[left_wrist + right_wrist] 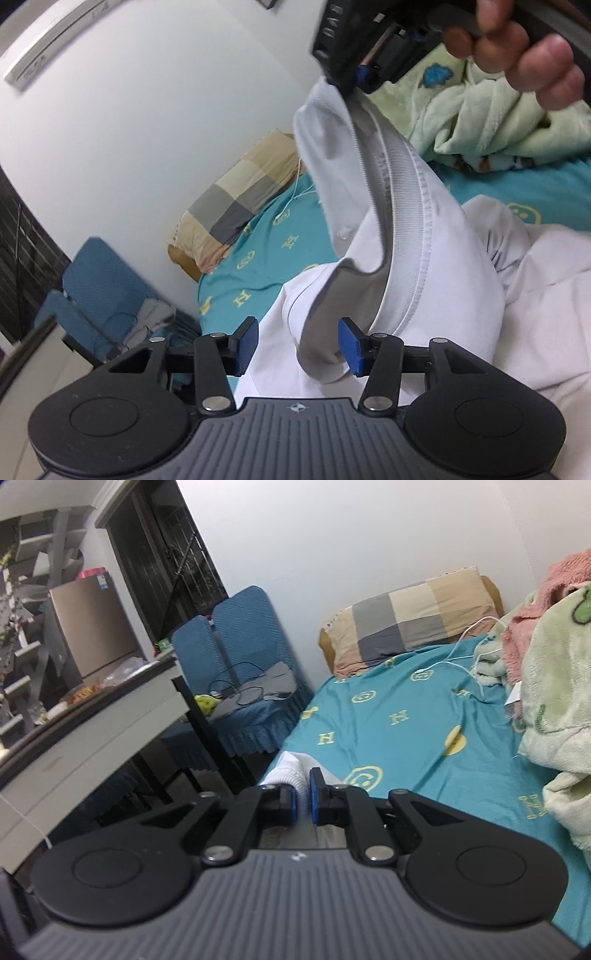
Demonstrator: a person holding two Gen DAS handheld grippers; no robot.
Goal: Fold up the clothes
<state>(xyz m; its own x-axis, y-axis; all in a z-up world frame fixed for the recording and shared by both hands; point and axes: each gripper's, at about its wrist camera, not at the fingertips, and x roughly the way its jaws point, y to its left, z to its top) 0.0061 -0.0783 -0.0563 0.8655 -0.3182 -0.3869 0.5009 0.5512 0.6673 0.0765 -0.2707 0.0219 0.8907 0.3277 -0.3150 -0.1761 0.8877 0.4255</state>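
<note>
A white shirt (399, 236) with a ribbed collar (400, 206) hangs over the bed. In the left wrist view its top is pinched by my right gripper (345, 79), which a hand (524, 48) holds at the upper right. My left gripper (299, 345) stands open low in front of the shirt. A fold of the collar edge lies between its blue pads, against the right pad (351, 347), while the left pad is bare. In the right wrist view my right gripper (303, 794) is shut on the white ribbed fabric (284, 771).
The bed has a teal patterned sheet (388, 716) and a checked pillow (410, 620) at its head. Green and pink fleece blankets (554, 672) pile along the right, with a white cable (461, 646) nearby. A blue-covered chair (240, 646) and a desk (92, 731) stand left of the bed.
</note>
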